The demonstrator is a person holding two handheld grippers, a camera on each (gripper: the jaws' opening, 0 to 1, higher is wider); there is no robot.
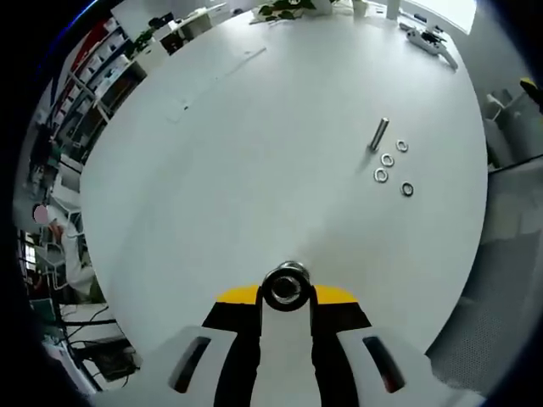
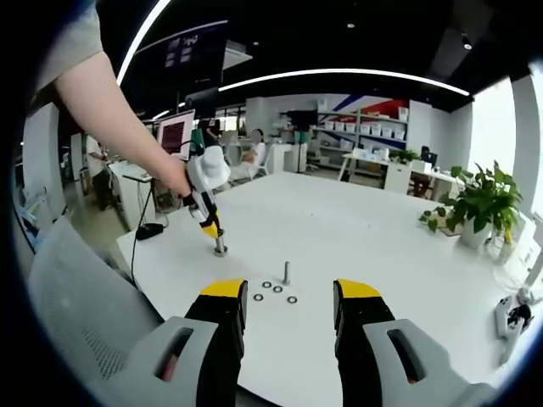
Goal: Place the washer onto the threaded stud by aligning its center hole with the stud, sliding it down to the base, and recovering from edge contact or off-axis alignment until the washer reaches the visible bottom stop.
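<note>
1. No text, label, brand or number can be read in either view.
2. In the right gripper view, a dark hanging panel [image 2: 188,52] near the ceiling bears pale marks, too small and blurred to read.
3. In the same view, a monitor [image 2: 175,133] beyond the table's far left edge shows a reddish block of lines, also illegible.
</note>
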